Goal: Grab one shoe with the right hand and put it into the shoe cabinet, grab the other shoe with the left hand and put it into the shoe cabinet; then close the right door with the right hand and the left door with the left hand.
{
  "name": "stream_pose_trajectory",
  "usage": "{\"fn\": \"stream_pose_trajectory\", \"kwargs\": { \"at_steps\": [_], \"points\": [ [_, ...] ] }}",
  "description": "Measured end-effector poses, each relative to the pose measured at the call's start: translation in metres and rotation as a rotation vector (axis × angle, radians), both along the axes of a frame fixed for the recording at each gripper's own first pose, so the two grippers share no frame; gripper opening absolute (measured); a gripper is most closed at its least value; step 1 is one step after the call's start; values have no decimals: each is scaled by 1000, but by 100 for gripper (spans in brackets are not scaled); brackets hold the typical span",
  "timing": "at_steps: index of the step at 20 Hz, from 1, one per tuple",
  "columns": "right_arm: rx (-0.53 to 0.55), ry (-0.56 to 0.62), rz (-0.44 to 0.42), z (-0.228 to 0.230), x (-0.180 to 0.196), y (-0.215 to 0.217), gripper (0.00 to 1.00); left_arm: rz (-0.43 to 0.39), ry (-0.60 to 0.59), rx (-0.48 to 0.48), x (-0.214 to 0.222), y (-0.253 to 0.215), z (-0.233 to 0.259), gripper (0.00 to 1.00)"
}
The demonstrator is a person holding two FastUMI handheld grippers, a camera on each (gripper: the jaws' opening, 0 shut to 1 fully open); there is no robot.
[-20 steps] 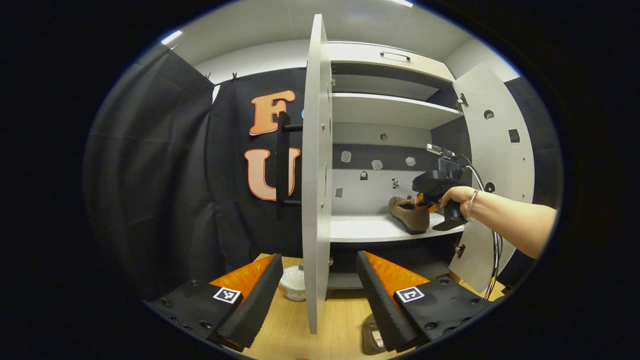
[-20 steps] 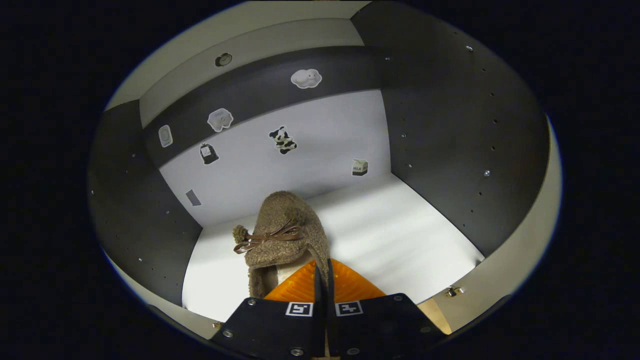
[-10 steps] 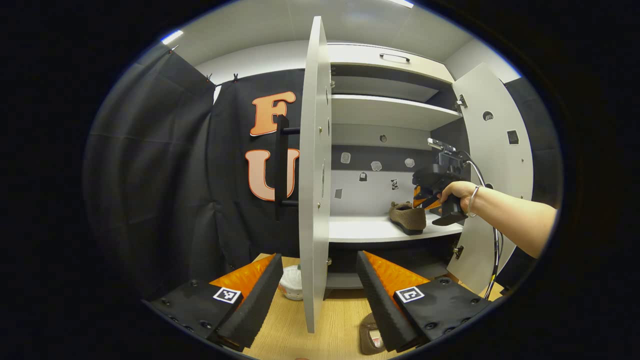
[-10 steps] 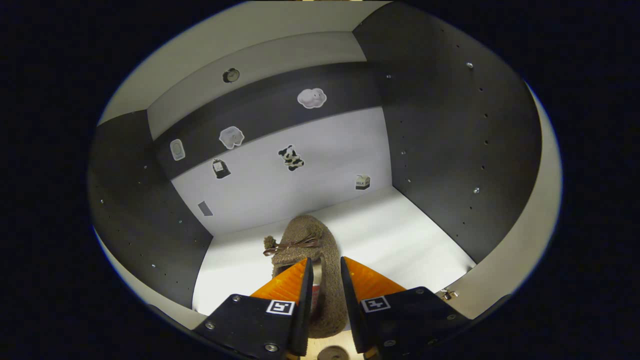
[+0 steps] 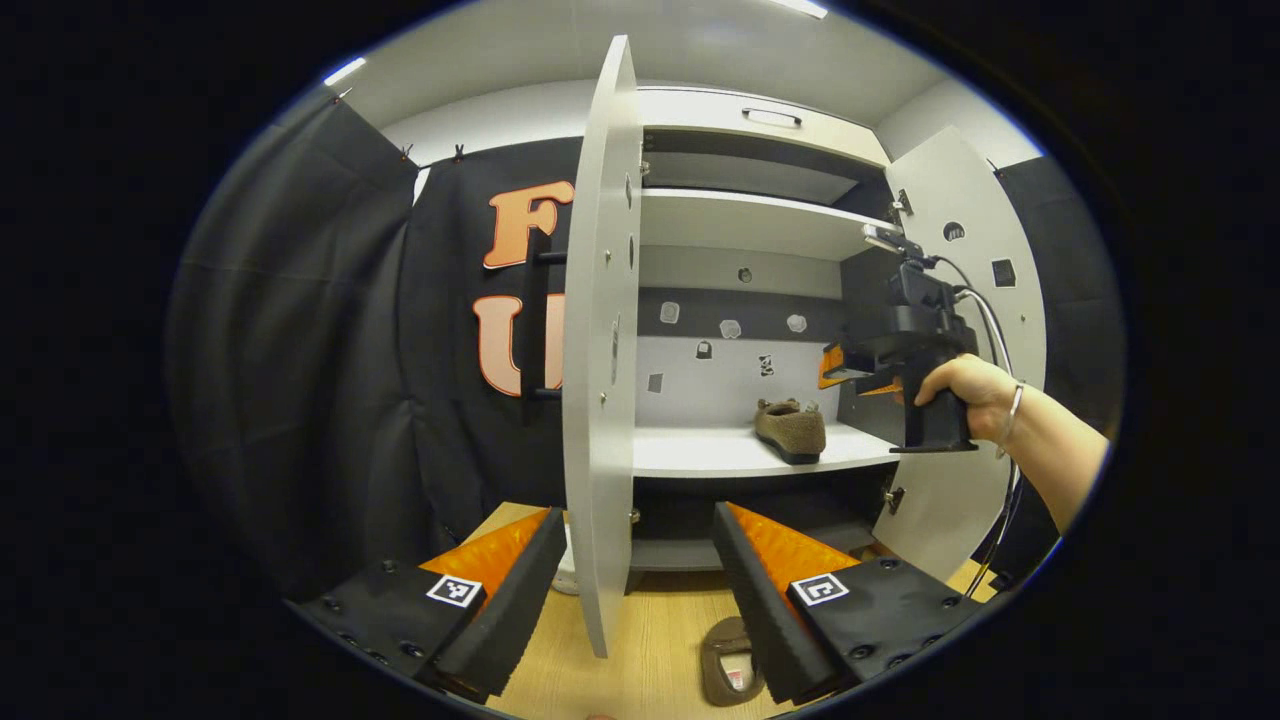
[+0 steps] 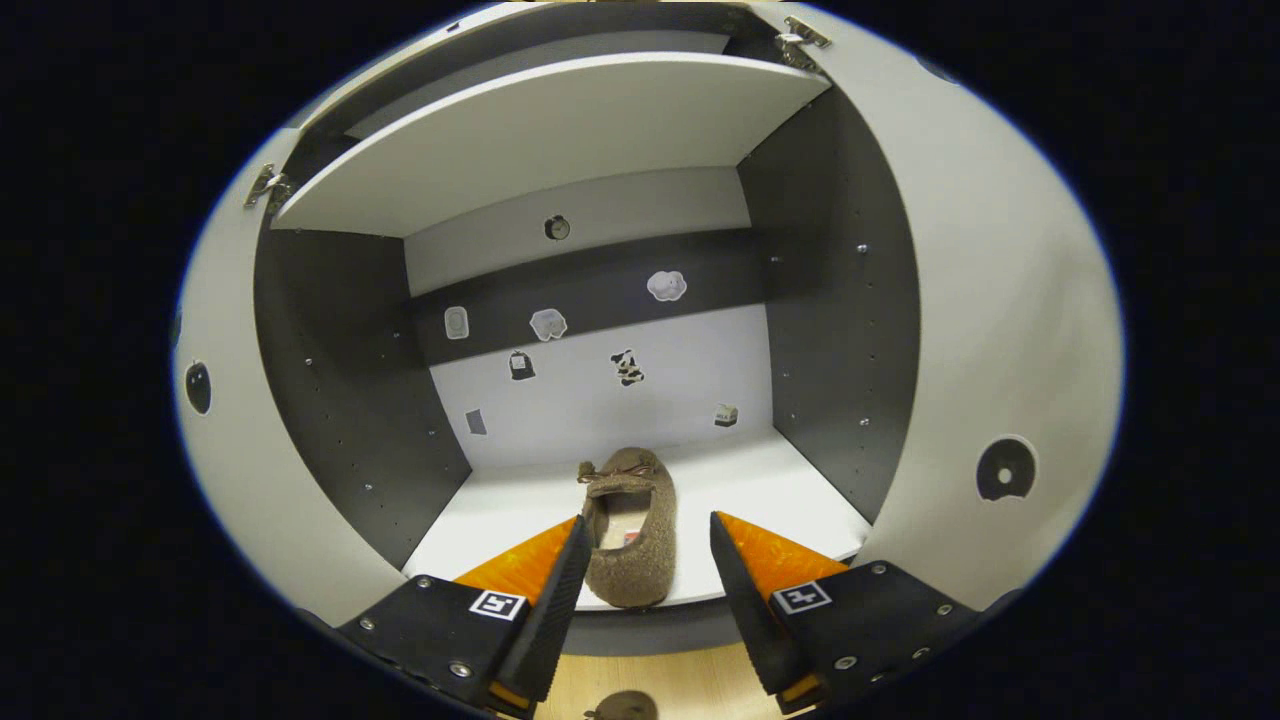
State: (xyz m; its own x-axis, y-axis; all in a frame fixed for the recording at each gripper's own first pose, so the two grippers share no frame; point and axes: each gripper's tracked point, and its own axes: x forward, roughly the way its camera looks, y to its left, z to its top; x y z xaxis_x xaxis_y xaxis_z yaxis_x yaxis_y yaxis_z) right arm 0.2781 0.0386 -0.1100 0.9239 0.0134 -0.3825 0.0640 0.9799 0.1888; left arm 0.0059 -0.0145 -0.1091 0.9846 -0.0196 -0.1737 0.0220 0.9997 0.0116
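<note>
A brown fuzzy shoe lies on the white lower shelf of the shoe cabinet, toe toward the back wall. My right gripper is open, drawn back in front of the shelf edge and not touching the shoe. From the left gripper view the same shoe sits on the shelf, with the right gripper held by a hand up and to its right. The other brown shoe lies on the wooden floor below my open left gripper. Both cabinet doors stand open.
The left door stands edge-on just ahead of my left gripper, its black handle on the far side. The right door swings out behind the hand. A white object sits on the floor behind the left door. An upper shelf is bare.
My right gripper opened, let go of the shoe on the shelf and pulled back and up out of the cabinet. The left gripper shifted slightly, showing more of the floor shoe.
</note>
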Motion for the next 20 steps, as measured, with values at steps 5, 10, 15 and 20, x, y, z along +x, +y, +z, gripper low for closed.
{"fn": "stream_pose_trajectory", "kwargs": {
  "at_steps": [5,10,15,20],
  "points": [
    [-33,-63,9,2,-61,-10,86,-28,36,-4,-3,-17,-22,96],
    [-70,-121,0,-2,-116,-26,92,-64,119,-10,0,-36,-68,97],
    [-133,-170,1,0,-158,-46,92,-82,268,-21,6,-44,-146,97],
    [-159,-186,-42,2,-193,-75,93,-108,414,22,7,-50,-231,97]
  ]
}}
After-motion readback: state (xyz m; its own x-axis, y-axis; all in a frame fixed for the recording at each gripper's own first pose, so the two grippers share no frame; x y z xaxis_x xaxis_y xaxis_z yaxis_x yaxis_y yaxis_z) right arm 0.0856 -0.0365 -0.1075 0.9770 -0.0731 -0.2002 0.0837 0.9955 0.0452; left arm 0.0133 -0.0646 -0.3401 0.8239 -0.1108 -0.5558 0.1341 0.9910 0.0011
